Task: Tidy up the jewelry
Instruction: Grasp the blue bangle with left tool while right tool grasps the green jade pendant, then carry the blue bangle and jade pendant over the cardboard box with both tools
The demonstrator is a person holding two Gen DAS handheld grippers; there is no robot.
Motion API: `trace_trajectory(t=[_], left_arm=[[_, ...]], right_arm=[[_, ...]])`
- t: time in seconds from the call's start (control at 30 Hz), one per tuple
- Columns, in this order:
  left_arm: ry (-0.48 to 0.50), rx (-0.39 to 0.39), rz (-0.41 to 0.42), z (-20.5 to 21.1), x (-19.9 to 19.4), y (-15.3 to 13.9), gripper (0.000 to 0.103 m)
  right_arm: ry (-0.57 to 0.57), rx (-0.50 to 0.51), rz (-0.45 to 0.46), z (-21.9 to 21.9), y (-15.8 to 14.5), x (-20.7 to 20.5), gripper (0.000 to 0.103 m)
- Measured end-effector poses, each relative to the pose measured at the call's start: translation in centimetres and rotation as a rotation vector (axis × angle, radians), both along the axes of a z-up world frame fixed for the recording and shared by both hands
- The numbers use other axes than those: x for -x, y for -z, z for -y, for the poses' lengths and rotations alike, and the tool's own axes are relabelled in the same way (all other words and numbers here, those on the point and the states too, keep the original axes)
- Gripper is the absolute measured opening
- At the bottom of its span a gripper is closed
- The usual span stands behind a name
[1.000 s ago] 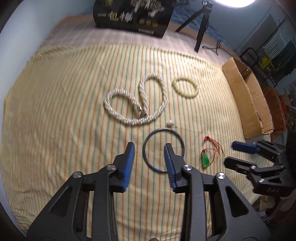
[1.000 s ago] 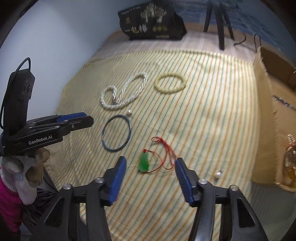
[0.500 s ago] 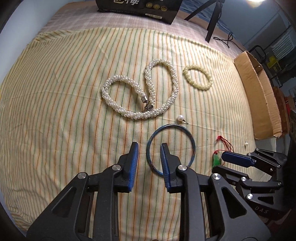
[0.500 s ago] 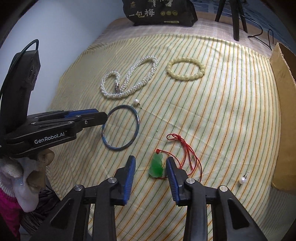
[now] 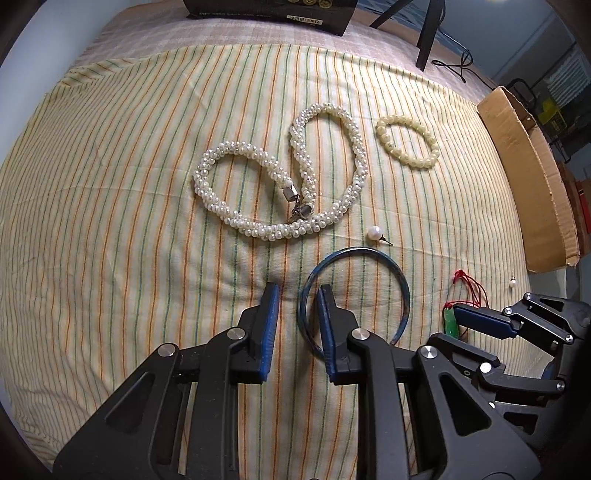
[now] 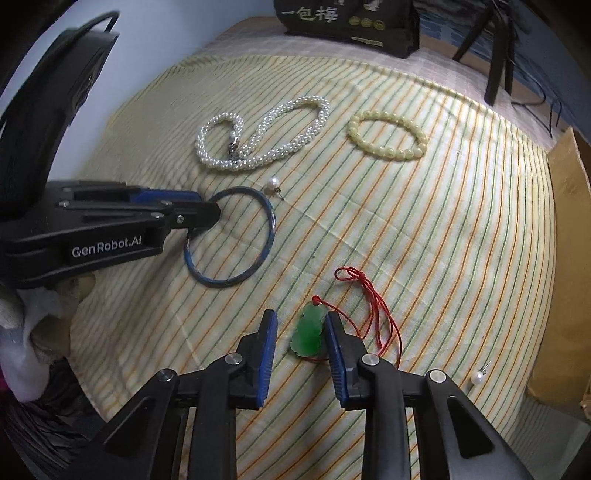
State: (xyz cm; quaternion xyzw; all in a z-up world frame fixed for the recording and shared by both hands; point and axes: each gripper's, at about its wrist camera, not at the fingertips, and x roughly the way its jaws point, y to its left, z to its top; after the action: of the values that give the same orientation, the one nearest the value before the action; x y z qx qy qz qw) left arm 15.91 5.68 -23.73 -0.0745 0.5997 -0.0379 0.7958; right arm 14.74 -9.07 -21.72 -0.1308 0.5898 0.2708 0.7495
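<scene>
Counted on the striped cloth [image 5: 110, 184]:
- pearl necklace [image 5: 258, 229]: 1
- pale bead bracelet [image 5: 406, 158]: 1
- blue bangle [image 5: 404, 291]: 1
- green pendant [image 6: 308, 332] on red cord [image 6: 376, 314]: 1
- loose pearl earrings: 2, one by the bangle [image 5: 375, 233], one near the cardboard box [image 6: 478, 376]
- cardboard box [image 5: 532, 177]: 1
- black box [image 6: 351, 18] at far edge: 1
</scene>
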Motion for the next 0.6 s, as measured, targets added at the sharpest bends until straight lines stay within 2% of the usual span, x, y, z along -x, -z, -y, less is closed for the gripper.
trace_trajectory(t=[0.07, 0.17, 0.4, 0.6], left_arm=[[0.003, -0.018, 0.011, 0.3, 0.1, 0.0, 0.014], [0.006, -0.035, 0.024, 0.4, 0.2, -0.1, 0.004], [-0.01, -0.008, 0.03, -0.1, 0.5, -0.7, 0.001], [-0.012, 0.033, 0.078, 0.1, 1.5, -2.8, 0.001]], right_arm=[[-0.011, 0.011, 0.01, -0.2, 0.1, 0.0, 0.023], [-0.018, 0.018, 0.024, 0.2, 0.0, 0.2, 0.017], [-0.008, -0.006, 0.037, 1.0, -0.5, 0.6, 0.014], [0.027, -0.059, 0.069, 2.6, -2.8, 0.6, 0.014]])
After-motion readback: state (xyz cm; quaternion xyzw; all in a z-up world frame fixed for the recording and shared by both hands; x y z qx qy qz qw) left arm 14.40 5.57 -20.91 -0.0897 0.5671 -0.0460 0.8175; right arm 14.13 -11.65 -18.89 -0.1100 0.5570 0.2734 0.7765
